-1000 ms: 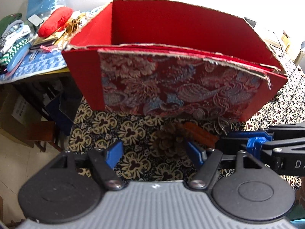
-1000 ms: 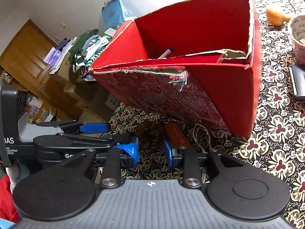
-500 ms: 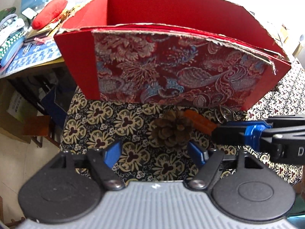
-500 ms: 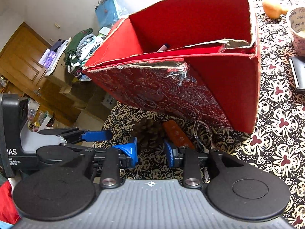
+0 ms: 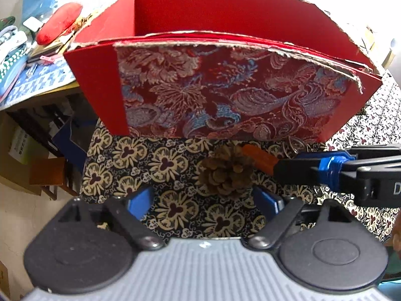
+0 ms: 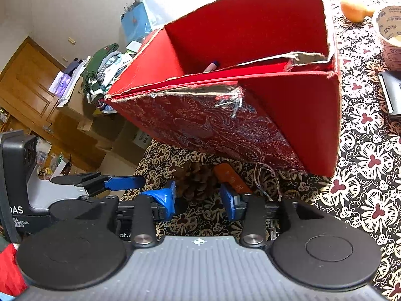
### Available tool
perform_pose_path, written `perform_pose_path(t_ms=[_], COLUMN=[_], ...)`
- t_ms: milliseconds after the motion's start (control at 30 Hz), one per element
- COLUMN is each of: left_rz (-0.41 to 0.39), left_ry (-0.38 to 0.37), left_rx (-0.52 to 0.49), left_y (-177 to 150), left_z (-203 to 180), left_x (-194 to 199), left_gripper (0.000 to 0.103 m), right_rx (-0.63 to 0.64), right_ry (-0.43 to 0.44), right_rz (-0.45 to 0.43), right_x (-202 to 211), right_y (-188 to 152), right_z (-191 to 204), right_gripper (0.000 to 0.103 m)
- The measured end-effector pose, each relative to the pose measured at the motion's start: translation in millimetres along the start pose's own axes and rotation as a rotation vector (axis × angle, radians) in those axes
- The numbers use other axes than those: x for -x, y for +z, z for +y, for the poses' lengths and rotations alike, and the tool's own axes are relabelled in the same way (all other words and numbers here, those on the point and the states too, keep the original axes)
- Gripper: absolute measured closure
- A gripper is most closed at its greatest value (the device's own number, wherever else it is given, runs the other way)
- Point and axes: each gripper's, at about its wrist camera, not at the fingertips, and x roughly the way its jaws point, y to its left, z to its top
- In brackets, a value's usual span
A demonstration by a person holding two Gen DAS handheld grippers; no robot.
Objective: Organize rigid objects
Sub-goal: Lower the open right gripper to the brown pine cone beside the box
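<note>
A brown pine cone lies on the floral tablecloth just in front of a big red box with a brocade front. An orange tag with metal rings lies beside the cone. My left gripper is open, its blue fingers either side of the cone and a little short of it. My right gripper is open too, its fingers flanking the pine cone, with the orange tag at its right finger. The red box holds a marker.
The table edge drops off at the left, with a cluttered blue-cloth desk beyond. A paper cup, an orange gourd and a dark flat device sit right of the box. The left gripper's body stands close on the right gripper's left.
Both grippers have drawn back from the box and risen a little, so more tablecloth shows and the pine cone is clearer between the fingers. Both stay open.
</note>
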Motion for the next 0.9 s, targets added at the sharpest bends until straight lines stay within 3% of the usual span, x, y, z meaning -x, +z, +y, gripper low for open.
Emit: perform_pose_path(t_ms=[900], left_rz=[0.021], left_ry=[-0.027], left_rx=[-0.019], left_y=[2], left_z=[1], left_x=[-17], left_gripper=[0.017], right_rx=[-0.06], right_ry=[-0.015], right_rz=[-0.004], right_x=[-10], right_y=[4], right_z=[-3], right_gripper=[0.076])
